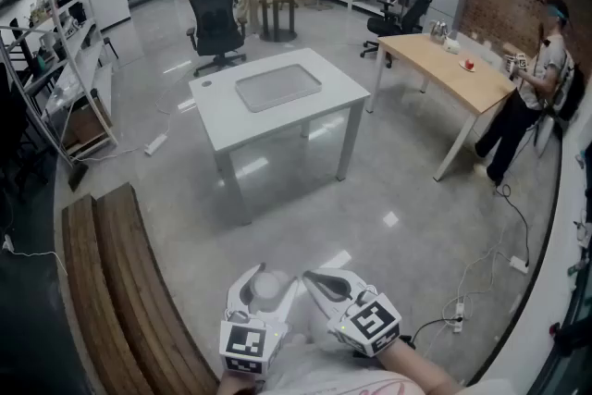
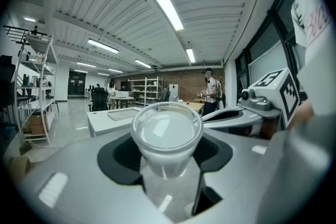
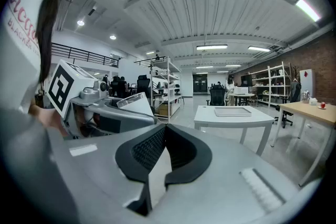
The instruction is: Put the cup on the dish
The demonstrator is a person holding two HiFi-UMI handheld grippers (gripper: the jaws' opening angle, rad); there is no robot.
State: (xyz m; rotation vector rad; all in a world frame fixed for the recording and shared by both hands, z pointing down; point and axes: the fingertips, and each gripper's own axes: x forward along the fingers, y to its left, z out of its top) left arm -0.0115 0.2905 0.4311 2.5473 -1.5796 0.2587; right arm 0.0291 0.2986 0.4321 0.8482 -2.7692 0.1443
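A clear plastic cup stands upright between the jaws of my left gripper, whose pads press on its sides. In the head view the cup and left gripper sit at the bottom edge, close to the body. My right gripper is right beside it, shut with nothing between its pads. The dish, a flat grey rectangular tray, lies on a white table well ahead across the floor. The right gripper view also shows this tray and the cup to its left.
A wooden bench runs along the left. A black office chair stands behind the white table. At the right a person stands by a wooden table. Shelving lines the left wall. Cables lie at the lower right.
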